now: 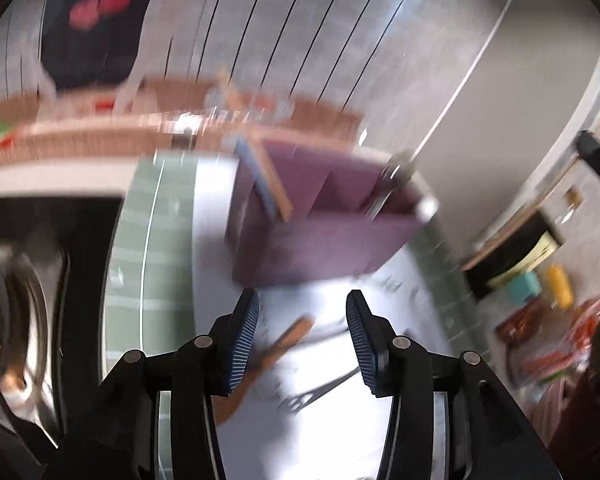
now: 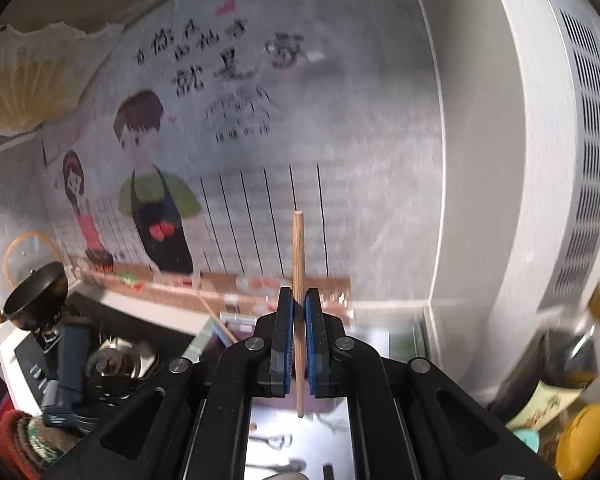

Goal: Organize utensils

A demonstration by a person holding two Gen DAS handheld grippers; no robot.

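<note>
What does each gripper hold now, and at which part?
The right gripper grips a wooden chopstick near its middle, upright between the fingers. The left gripper is open and holds nothing.

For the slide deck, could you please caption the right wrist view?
Right gripper shut on an upright wooden chopstick, raised before an illustrated kitchen wall.

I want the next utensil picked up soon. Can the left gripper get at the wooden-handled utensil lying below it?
Probably yes: the left gripper is open and empty, and the wooden-handled utensil lies uncovered on the white mat.
</note>
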